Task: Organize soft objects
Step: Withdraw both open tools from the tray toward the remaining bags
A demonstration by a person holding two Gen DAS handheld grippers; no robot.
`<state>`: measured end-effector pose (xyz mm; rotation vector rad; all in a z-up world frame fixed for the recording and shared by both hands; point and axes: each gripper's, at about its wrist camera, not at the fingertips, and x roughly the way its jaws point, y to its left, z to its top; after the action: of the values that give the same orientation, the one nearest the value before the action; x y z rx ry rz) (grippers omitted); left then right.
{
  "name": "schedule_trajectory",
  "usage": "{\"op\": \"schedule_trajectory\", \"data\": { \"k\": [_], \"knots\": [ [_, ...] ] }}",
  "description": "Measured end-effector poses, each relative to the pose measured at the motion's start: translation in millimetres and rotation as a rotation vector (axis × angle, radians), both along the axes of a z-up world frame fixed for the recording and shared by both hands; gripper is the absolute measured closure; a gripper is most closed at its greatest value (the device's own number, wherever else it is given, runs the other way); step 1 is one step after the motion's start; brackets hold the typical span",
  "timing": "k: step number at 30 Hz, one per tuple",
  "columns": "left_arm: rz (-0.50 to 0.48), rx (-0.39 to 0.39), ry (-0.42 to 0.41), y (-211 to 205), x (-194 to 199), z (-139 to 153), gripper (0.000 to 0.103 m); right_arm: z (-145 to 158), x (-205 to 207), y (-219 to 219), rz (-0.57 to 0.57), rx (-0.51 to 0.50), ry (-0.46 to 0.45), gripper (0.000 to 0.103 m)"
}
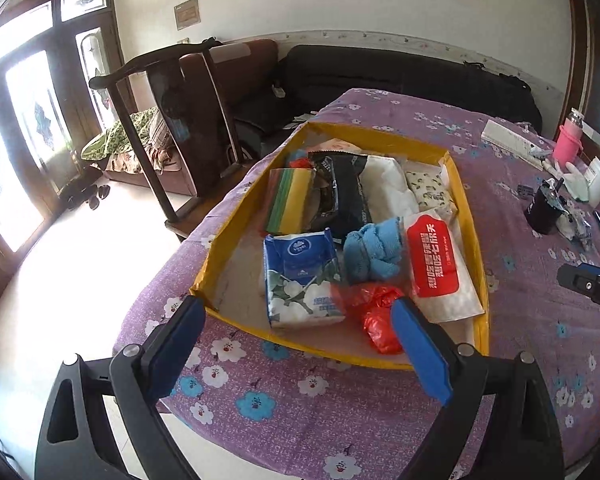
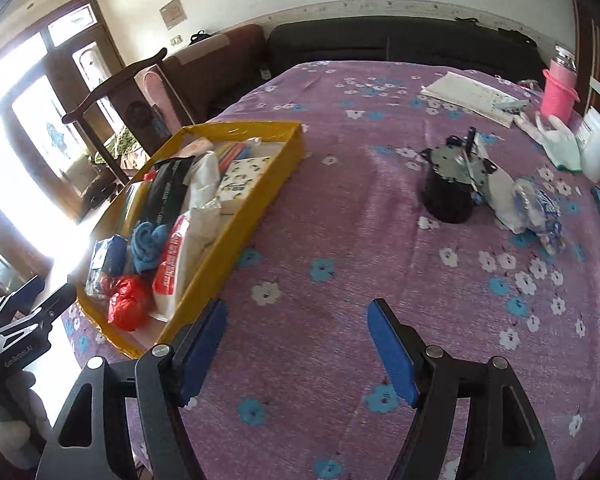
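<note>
Both pairs of fingers are spread and hold nothing. The left gripper (image 1: 300, 328) hangs over the near end of the yellow tray (image 1: 466, 200), its blue pads (image 1: 420, 348) wide apart; the crumpled red plastic bag (image 1: 374, 312) lies just ahead of its right finger, partly hidden by it, and the blue-and-white tissue pack (image 1: 300, 276) sits ahead of the gap, nearer the left finger. The right gripper (image 2: 296, 344) is released too, with only the flowered purple tablecloth (image 2: 340, 240) between its pads; the tray's near corner lies just beyond its left finger.

The soft things all appear to be in the tray: a rolled blue towel (image 1: 374, 252), a white pack with a red label (image 1: 436, 260), a glossy black pouch (image 1: 344, 192), a white crinkled pack (image 1: 388, 188) and a stack of striped cloths (image 1: 290, 200). I judge the sorting late, perhaps between placements. What remains to the right of the right fingers, around the black cup (image 2: 448, 196), is a crumpled white and blue bag (image 2: 532, 208); if it counts as soft, the next move calls for a reach across and a light pinch, since thin film slips and collapses.
</note>
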<state>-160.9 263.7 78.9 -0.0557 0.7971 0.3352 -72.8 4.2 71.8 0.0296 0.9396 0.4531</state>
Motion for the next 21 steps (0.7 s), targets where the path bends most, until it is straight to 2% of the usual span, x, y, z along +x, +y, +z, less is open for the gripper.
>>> {"op": "schedule_trajectory", "data": {
  "k": [4, 9, 16, 21],
  "knots": [
    [-0.022, 0.013, 0.013, -14, 1, 0, 0.009, -1, 1, -28, -0.051, -0.01, -0.013, 0.025],
    [-0.078, -0.01, 0.018, -31, 1, 0, 0.009, -8, 2, -76, -0.142, -0.012, -0.005, 0.026],
    [-0.235, -0.076, -0.003, -75, 7, 1, 0.009, -14, 4, -157, -0.321, 0.004, 0.012, 0.026],
    [-0.318, -0.105, -0.003, -103, 10, -5, 0.009, -6, 14, -195, -0.414, -0.014, -0.013, 0.026]
  ]
}}
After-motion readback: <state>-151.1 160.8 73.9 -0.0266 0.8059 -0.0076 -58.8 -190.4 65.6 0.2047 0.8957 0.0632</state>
